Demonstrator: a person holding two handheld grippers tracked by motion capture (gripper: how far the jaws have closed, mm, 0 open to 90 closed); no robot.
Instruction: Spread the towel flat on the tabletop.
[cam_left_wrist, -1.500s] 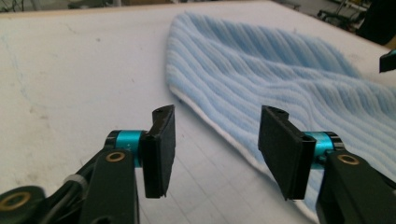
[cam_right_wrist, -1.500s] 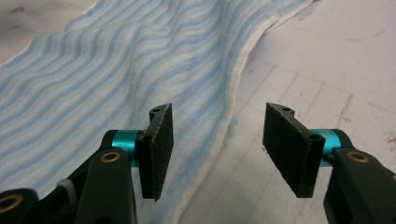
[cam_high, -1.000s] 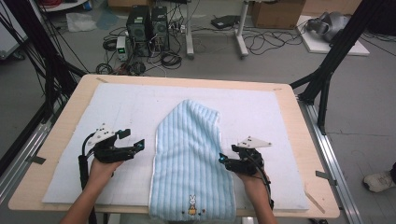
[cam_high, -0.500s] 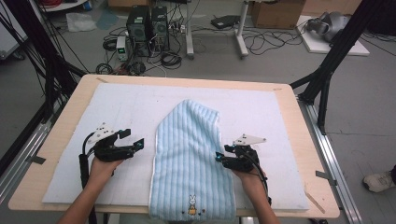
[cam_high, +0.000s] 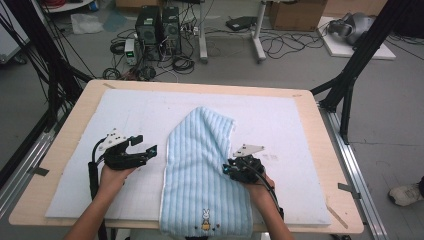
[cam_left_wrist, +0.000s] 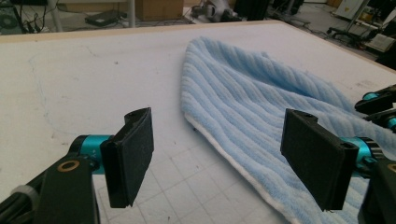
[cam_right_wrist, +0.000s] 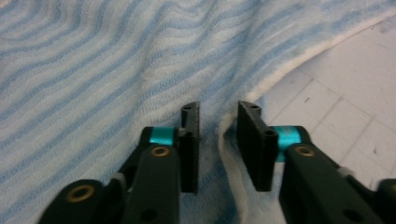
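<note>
A light blue striped towel (cam_high: 200, 165) lies lengthwise on the white mat (cam_high: 280, 125), narrowing toward the far end, with a small rabbit motif (cam_high: 205, 220) at its near hem. My left gripper (cam_high: 145, 145) stands open just left of the towel's left edge (cam_left_wrist: 224, 154), nothing between its pads (cam_left_wrist: 133, 154). My right gripper (cam_high: 227, 167) sits low at the towel's right edge. Its jaws have just been closing, and a raised ridge of the white hem (cam_right_wrist: 229, 135) stands in the narrow gap between them (cam_right_wrist: 218, 140). The pads do not visibly press it.
The mat covers most of a wooden table (cam_high: 330, 150), with bare mat on both sides of the towel. The towel's near hem hangs over the front edge. Beyond the table are computer cases (cam_high: 160, 25), cables on the floor and black frame legs (cam_high: 350, 75).
My right gripper slid left onto the towel's right edge and its jaws narrowed around the hem. The left gripper stayed in place, wide open.
</note>
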